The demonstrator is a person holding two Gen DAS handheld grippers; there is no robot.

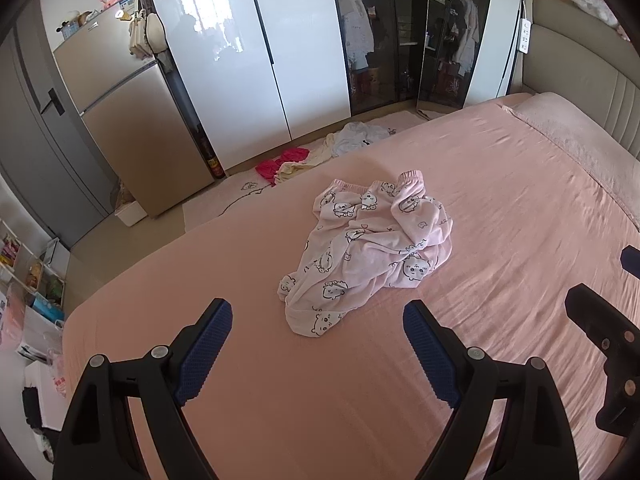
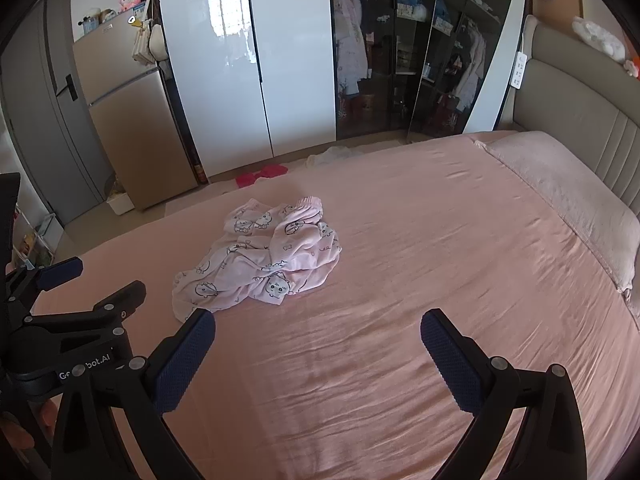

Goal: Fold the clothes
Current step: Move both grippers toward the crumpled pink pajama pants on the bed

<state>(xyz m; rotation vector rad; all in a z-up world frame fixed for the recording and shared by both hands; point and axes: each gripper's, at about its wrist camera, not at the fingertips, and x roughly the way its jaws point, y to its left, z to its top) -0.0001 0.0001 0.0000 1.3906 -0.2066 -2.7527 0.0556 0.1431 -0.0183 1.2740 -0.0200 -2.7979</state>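
A crumpled pair of pink pyjama trousers (image 1: 368, 248) printed with cartoon animals lies in a heap on the pink bed (image 1: 500, 208); its elastic waistband points away from me. In the right wrist view the trousers (image 2: 264, 260) lie ahead and to the left. My left gripper (image 1: 318, 318) hovers open just short of the heap's near end, nothing between its fingers. My right gripper (image 2: 318, 330) is open above bare sheet, to the right of the heap. The left gripper (image 2: 60, 280) shows at the left edge of the right wrist view.
Loose clothes (image 1: 320, 152) lie on the floor beyond the bed's far edge. A wardrobe (image 1: 260, 48) and a fridge (image 1: 136, 128) stand behind. The padded headboard (image 1: 580, 72) and a folded blanket (image 1: 580, 140) are on the right. Shelves (image 1: 28, 272) stand at left.
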